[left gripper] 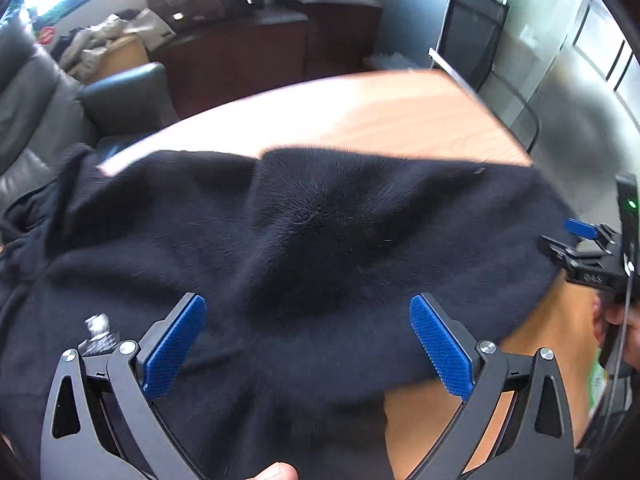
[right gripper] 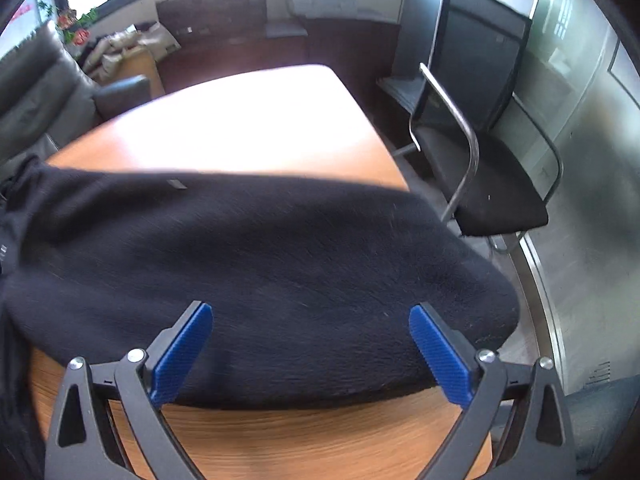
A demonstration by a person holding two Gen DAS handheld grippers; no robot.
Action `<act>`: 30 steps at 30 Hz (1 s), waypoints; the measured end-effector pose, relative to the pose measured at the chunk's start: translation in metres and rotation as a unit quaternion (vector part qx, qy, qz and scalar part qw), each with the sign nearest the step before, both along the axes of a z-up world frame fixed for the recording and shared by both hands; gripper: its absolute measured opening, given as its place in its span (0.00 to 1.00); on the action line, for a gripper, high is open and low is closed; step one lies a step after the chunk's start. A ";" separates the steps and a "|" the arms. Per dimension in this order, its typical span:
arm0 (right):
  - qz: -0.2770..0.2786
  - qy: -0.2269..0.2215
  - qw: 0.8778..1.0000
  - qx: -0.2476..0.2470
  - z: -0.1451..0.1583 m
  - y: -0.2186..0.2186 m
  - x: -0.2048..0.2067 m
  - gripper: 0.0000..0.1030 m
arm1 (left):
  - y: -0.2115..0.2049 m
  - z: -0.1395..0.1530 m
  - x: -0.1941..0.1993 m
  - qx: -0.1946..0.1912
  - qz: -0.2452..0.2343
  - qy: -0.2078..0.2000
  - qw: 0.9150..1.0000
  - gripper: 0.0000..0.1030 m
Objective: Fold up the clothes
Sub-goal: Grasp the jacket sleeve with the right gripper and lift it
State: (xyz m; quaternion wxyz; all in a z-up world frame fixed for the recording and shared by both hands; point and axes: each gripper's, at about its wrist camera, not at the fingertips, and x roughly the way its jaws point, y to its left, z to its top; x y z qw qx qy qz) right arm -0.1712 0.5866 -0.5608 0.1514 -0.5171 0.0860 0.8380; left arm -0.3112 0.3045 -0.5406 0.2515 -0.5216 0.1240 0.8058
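A black fleece garment [left gripper: 280, 240] lies spread across the near part of a wooden table [left gripper: 360, 112]. My left gripper [left gripper: 308, 320] is open and empty, its blue pads [left gripper: 176, 344] just above the garment's near part. My right gripper [right gripper: 310, 328] is open and empty over the garment's [right gripper: 280, 264] near right edge. The right gripper also shows in the left wrist view [left gripper: 580, 236], at the garment's right edge. The garment's left part hangs off the table [right gripper: 260, 120].
A black office chair [right gripper: 492, 184] with metal armrests stands right of the table. A dark leather armchair [left gripper: 48, 96] stands at the left. Dark cabinets [left gripper: 240, 40] and a box of clutter [left gripper: 108, 48] line the far wall.
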 end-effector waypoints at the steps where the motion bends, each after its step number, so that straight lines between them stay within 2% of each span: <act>1: 0.005 0.012 1.000 0.000 -0.005 0.004 0.006 1.00 | 0.003 -0.007 -0.001 -0.012 -0.004 0.000 1.000 1.00; 3: 0.002 0.030 1.000 -0.006 -0.004 0.019 0.017 1.00 | 0.009 -0.021 -0.002 -0.034 -0.014 0.000 0.999 1.00; 5: -0.012 0.046 0.999 -0.017 0.005 0.040 0.027 0.98 | 0.012 -0.018 0.005 -0.042 -0.027 0.015 0.999 1.00; 10: -0.048 0.082 0.994 -0.046 0.025 0.092 0.052 0.98 | 0.004 -0.005 0.012 -0.029 -0.030 0.021 0.999 1.00; 11: -0.056 0.079 0.994 -0.053 0.021 0.107 0.056 0.98 | 0.002 -0.002 0.013 -0.026 -0.031 0.022 0.999 1.00; 14: -0.080 0.070 0.989 -0.106 0.003 0.144 0.063 0.98 | -0.002 0.005 0.017 -0.018 -0.033 0.026 0.999 1.00; 16: -0.084 0.076 0.978 -0.175 -0.008 0.158 0.065 0.95 | -0.005 0.011 0.020 -0.012 -0.034 0.028 0.999 1.00; 18: -0.072 0.077 0.968 -0.228 -0.016 0.158 0.063 0.76 | -0.009 0.017 0.022 -0.008 -0.032 0.030 0.999 1.00; 19: -0.062 0.075 0.967 -0.235 -0.018 0.158 0.060 0.51 | -0.011 0.020 0.025 -0.008 -0.031 0.032 0.999 1.00; 20: -0.053 0.077 0.968 -0.233 -0.015 0.155 0.058 0.32 | -0.014 0.024 0.027 -0.009 -0.031 0.034 0.999 1.00; 22: -0.042 0.098 0.966 -0.237 -0.002 0.148 0.059 0.20 | -0.019 0.033 0.032 -0.008 -0.030 0.036 0.999 1.00; 24: -0.032 0.122 0.967 -0.223 0.021 0.135 0.059 0.18 | -0.031 0.047 0.037 0.000 -0.029 0.041 0.999 1.00; 28: 0.031 0.172 0.969 -0.174 0.101 0.082 0.050 0.16 | -0.065 0.066 0.047 0.012 -0.021 0.042 0.999 1.00; 30: 0.078 0.198 0.967 -0.142 0.147 0.034 0.039 0.11 | -0.098 0.077 0.053 0.021 -0.010 0.045 0.999 1.00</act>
